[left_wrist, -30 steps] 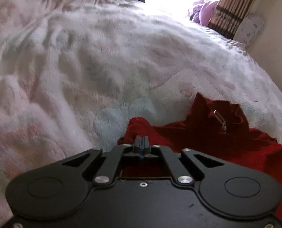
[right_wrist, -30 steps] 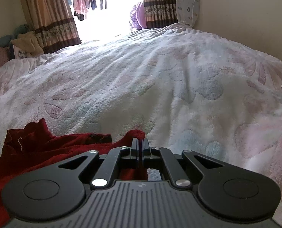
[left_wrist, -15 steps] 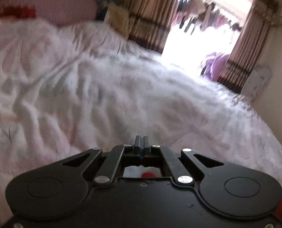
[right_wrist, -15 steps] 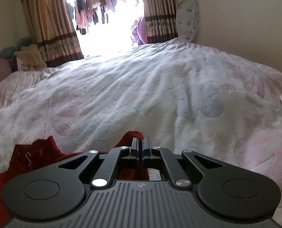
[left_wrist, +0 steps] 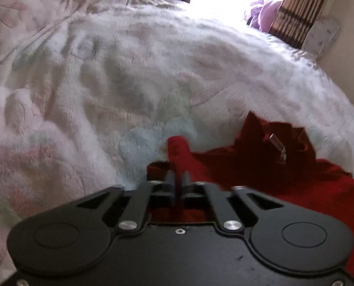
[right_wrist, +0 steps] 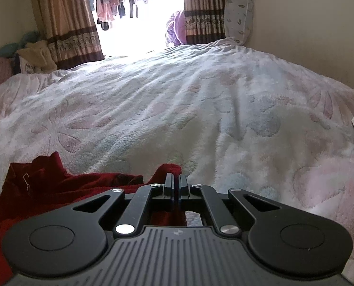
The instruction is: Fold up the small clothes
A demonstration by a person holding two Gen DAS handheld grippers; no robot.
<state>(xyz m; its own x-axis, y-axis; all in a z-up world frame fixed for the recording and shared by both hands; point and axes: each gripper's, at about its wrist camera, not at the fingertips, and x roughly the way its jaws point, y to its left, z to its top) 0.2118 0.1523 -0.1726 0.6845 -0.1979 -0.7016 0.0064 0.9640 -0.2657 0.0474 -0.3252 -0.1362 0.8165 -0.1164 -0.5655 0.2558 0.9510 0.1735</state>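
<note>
We pinch the red garment in both left gripper and right gripper; uneven pulling could bunch the fold.

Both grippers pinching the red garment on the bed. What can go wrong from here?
1. The left gripper and right gripper each pinch only a small tip of the red garment; a pull might slip it free.
2. The metal zipper pull lies loose near the collar and may snag the fluffy blanket.

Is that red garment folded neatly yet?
No: the red garment lies rumpled on the blanket, pinched by both grippers' fingers.
</note>
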